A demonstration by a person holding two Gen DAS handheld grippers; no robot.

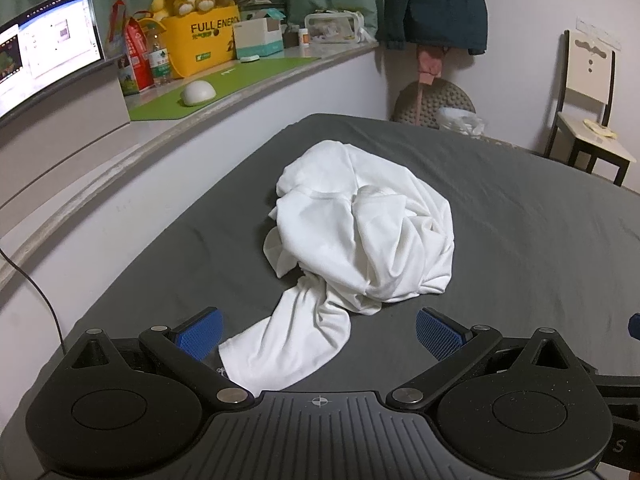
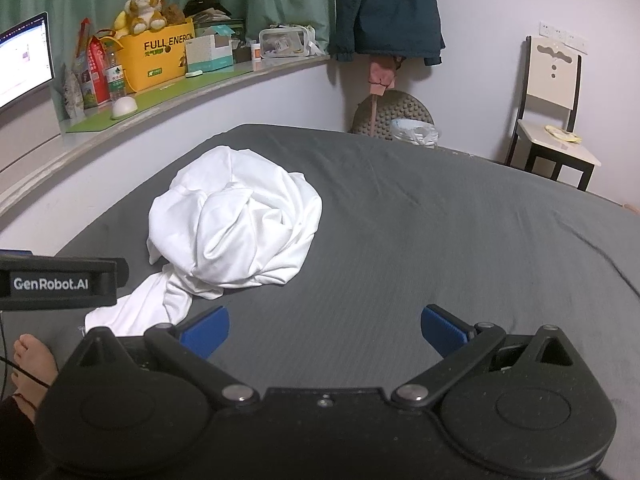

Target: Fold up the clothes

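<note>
A crumpled garment (image 1: pixel 360 228) is lying on the bed (image 1: pixel 520 240), toward its left side. A ledge (image 1: pixel 240 80) is running along the bed's left, and a chair (image 1: pixel 588 120) is standing beyond the far right corner.

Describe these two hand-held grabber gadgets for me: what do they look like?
Both the left gripper and the right gripper are matte black plastic with round hinge housings, silver pivot bolts and blue ribbed pads on their jaws. The left one's side reads "GenRobot.AI" in white. A thin black cable trails nearby.
</note>
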